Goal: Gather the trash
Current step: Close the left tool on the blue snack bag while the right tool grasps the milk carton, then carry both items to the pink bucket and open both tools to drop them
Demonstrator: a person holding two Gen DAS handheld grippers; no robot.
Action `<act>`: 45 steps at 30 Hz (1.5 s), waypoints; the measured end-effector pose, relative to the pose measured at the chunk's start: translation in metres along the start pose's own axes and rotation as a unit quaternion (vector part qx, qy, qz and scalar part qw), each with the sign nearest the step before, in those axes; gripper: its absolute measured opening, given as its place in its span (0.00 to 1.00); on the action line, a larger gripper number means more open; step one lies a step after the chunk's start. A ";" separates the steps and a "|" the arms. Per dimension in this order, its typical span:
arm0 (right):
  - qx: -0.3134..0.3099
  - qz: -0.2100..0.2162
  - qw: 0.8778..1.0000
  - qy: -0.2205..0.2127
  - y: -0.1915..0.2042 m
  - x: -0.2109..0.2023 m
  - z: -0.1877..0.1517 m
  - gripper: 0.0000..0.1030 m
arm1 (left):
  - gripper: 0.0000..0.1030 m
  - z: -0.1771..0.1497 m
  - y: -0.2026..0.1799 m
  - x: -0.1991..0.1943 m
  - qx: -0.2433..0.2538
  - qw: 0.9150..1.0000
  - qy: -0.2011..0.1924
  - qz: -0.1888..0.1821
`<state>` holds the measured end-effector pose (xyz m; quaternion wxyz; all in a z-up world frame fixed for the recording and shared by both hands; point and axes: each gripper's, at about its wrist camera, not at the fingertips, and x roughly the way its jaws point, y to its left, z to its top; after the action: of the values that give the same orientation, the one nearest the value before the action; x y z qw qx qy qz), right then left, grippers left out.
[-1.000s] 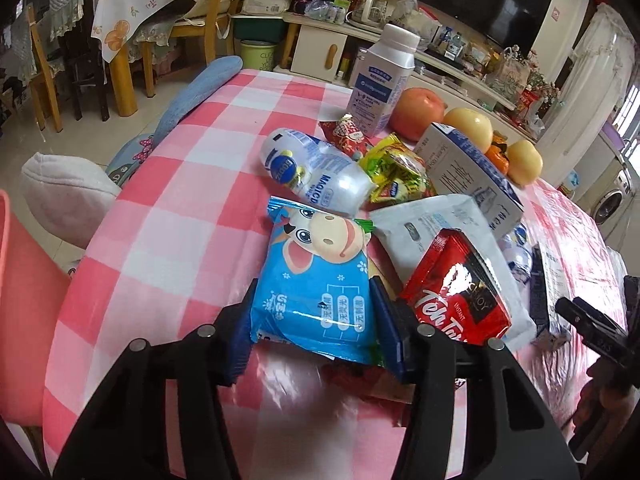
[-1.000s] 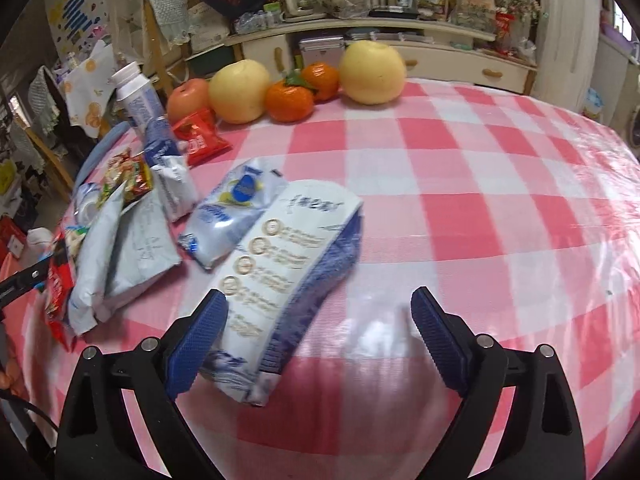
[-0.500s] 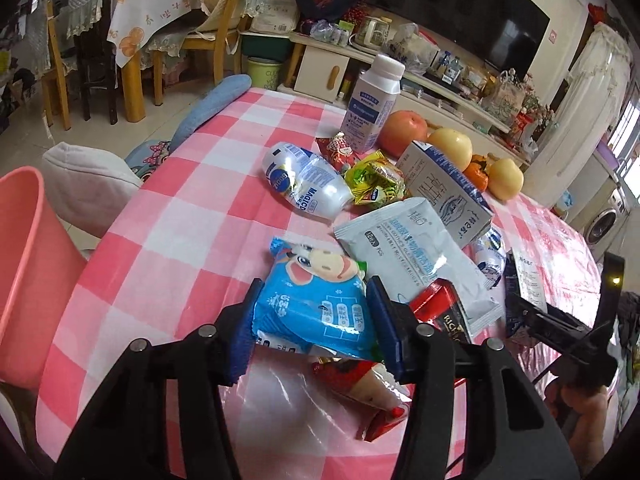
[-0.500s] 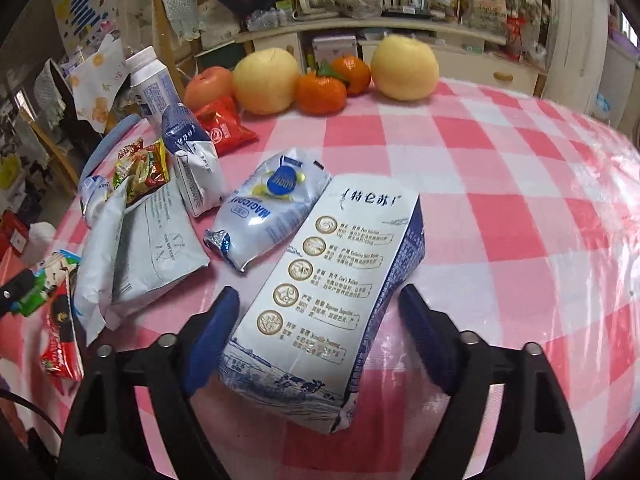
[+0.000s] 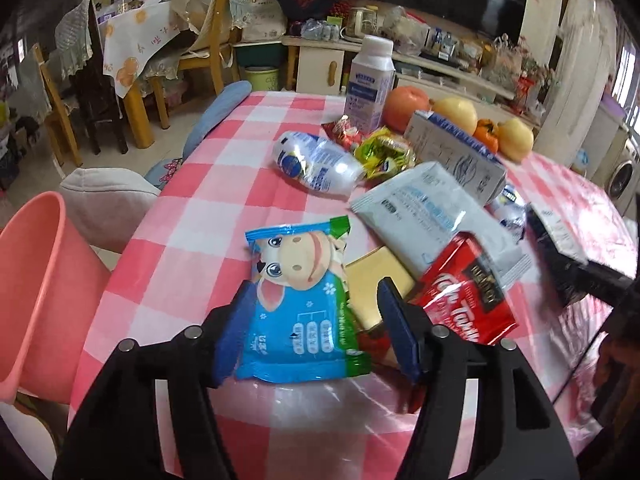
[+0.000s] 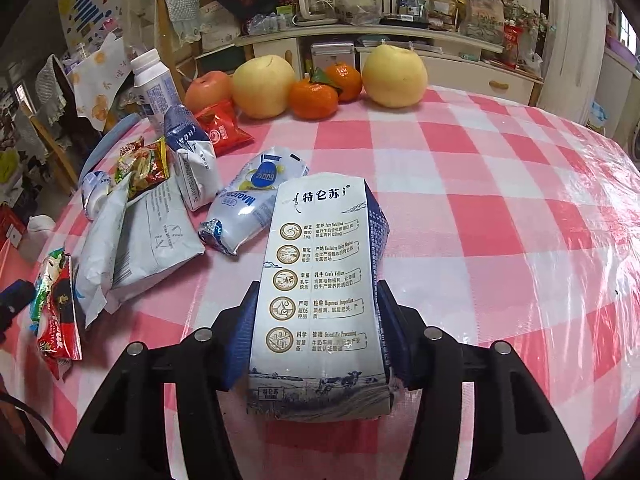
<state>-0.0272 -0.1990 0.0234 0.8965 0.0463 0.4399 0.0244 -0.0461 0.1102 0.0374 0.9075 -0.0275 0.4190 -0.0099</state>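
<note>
Left gripper [image 5: 316, 328] opening around blue cartoon-cow packet [image 5: 298, 312] near surface [image 5: 200, 184] edge, pink bin [image 5: 36, 280] beside, right gripper [image 6: 316, 336] closing on Telunsu milk carton [image 6: 320, 296], open checked cloth rightward, red packet [image 5: 468, 304] adjacent.

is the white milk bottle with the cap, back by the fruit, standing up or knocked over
Upright. The milk bottle stands on its base on the checked tablecloth beside the red apple, white cap on top; the right wrist view shows the same.

Bare tablecloth [image 6: 500, 208] rightward; wrapper pile [image 6: 140, 232] crowding left
</note>
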 end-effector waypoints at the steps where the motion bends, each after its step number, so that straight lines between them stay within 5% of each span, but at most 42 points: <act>1: -0.002 -0.002 1.000 -0.001 0.001 -0.001 0.000 0.55 | 0.62 -0.001 0.002 0.005 0.002 1.000 0.004 -0.001; 5: -0.011 -0.005 1.000 -0.002 0.003 -0.001 -0.002 0.55 | 0.62 -0.004 0.012 0.015 -0.007 1.000 0.009 -0.002; 14: -0.010 0.011 1.000 -0.022 0.004 -0.018 -0.008 0.55 | 0.42 -0.004 0.010 0.022 0.006 1.000 0.012 -0.009; 21: -0.005 0.036 0.998 -0.056 0.011 -0.045 -0.012 0.55 | 0.36 -0.002 0.024 0.015 -0.037 0.998 0.010 -0.048; 35: -0.014 0.086 0.992 -0.087 0.052 -0.082 -0.010 0.55 | 0.36 0.008 0.040 -0.012 -0.074 0.993 -0.021 -0.093; 45: -0.052 0.144 0.984 -0.090 0.119 -0.107 0.000 0.55 | 0.36 0.019 0.067 -0.056 -0.103 0.987 -0.076 -0.094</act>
<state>-0.0931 -0.0896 0.1202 0.9206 0.0644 0.3447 0.1719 -0.0682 0.1798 0.0887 0.9243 -0.1606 0.3427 -0.0505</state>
